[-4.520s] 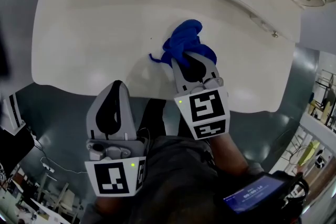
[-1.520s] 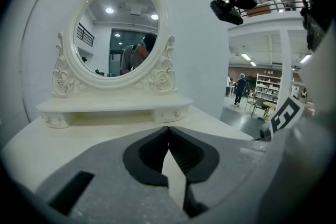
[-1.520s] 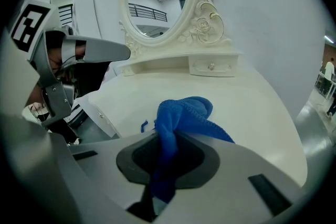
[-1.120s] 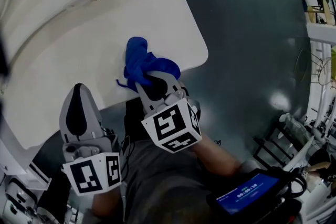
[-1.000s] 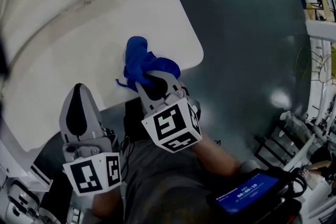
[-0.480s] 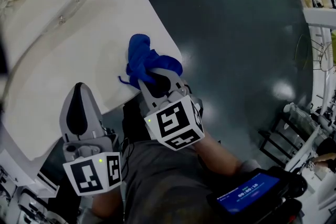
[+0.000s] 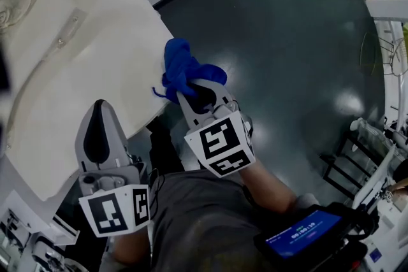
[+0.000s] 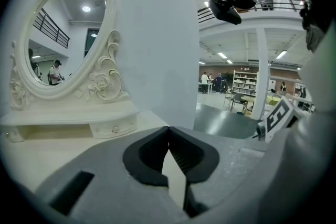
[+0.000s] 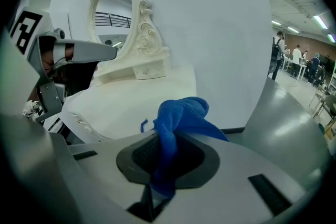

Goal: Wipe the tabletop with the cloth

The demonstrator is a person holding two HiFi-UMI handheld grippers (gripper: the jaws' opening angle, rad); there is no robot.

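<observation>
The right tool (image 7: 189,91) grips the blue cloth (image 7: 182,64) right at the edge of the counter (image 7: 83,73), so the part to wipe lies at 9 o'clock from the cloth, while the left tool (image 7: 100,108), shut with nothing in it, sits at 7 o'clock.

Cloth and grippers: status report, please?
Left gripper shut, empty. Right gripper shut on blue cloth, bunched at tabletop edge. Mirror stands at the back, not in the way.
</observation>
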